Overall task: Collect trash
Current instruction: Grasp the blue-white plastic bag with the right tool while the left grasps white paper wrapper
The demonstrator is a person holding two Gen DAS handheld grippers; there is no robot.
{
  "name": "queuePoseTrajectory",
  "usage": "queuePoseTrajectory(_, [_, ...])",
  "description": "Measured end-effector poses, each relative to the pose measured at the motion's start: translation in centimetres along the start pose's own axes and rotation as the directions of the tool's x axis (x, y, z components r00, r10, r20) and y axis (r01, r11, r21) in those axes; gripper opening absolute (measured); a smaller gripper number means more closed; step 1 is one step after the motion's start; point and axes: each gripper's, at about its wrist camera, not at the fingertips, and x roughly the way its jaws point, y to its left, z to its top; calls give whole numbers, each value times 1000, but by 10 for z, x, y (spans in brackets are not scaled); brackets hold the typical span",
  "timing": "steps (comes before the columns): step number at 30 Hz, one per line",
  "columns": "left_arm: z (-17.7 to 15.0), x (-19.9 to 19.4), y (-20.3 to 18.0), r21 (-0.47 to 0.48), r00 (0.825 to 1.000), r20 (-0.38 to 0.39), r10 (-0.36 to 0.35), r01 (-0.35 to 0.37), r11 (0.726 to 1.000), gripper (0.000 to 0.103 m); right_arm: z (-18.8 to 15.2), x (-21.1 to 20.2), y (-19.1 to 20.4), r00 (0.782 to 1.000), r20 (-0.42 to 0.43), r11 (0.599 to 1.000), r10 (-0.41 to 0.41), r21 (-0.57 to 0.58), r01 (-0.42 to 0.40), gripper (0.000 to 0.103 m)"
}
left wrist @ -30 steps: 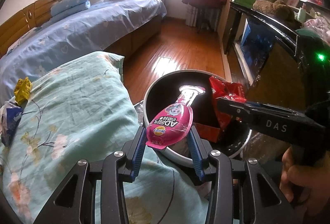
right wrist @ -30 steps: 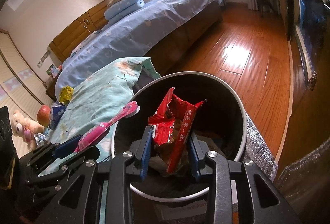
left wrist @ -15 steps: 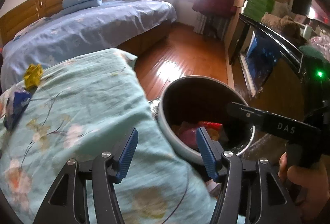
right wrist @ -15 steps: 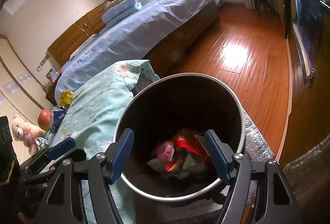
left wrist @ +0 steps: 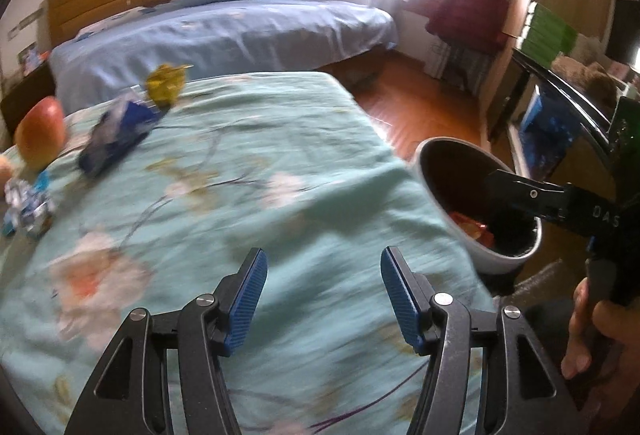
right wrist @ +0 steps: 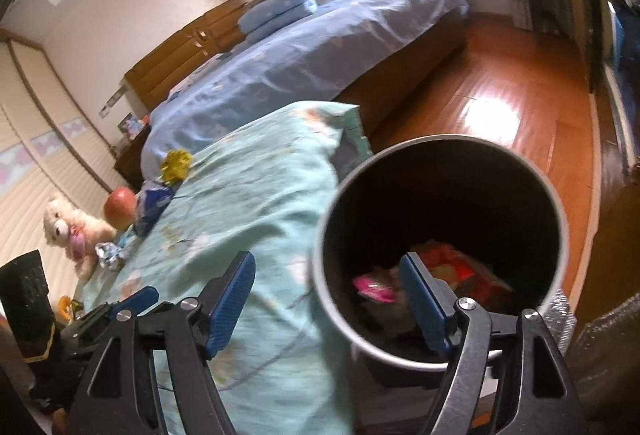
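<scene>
Now both grippers are empty. The left gripper (left wrist: 322, 293) hangs over the flowered teal bedspread (left wrist: 248, 195) with its jaws spread and nothing between them; they have just been opening. The right gripper (right wrist: 328, 301) stands spread wider, its jaws also just opened, one finger over the bedspread and the other over the mouth of the bin (right wrist: 554, 203), with nothing held. Down in the bin lie a pink pouch (right wrist: 374, 287) and a red wrapper (right wrist: 456, 267), so those two pieces look dealt with.

What is left sits ahead and to the left of the left gripper, well apart from it, toward the far side of the bedspread: a blue wrapper (left wrist: 116, 135), a crumpled yellow wrapper (left wrist: 166, 83) just beyond it, and a small silver-and-blue wrapper (left wrist: 30, 205) out at the left edge. The blue wrapper's long axis runs slantwise, from near-left to far-right as seen along the left gripper. An apple (left wrist: 40, 133) stands just left of it, and from the right wrist view a plush bear (right wrist: 72, 225) sits further out; neither reads as trash to me.

The left hand is plainly the nearer of the two. The bin lies to the right of the left gripper, so I would judge the left should reach forward-left and turn its jaws across the blue wrapper's narrow width.
</scene>
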Motion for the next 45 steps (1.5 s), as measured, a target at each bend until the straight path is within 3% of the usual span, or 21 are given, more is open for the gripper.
queuePoseTrajectory(8, [-16, -27, 48, -81, 996, 20, 86, -84, 993, 59, -10, 26, 51, 997, -50, 996, 63, -63, -66, 77])
queuePoseTrajectory(21, [-36, -58, 108, -217, 983, 22, 184, -175, 960, 59, -22, 60, 114, 984, -114, 981, 137, -124, -150, 77])
queuePoseTrajectory(45, [-31, -60, 173, -313, 963, 7, 270, -255, 915, 59, -22, 110, 185, 961, -193, 947, 200, -214, -240, 77])
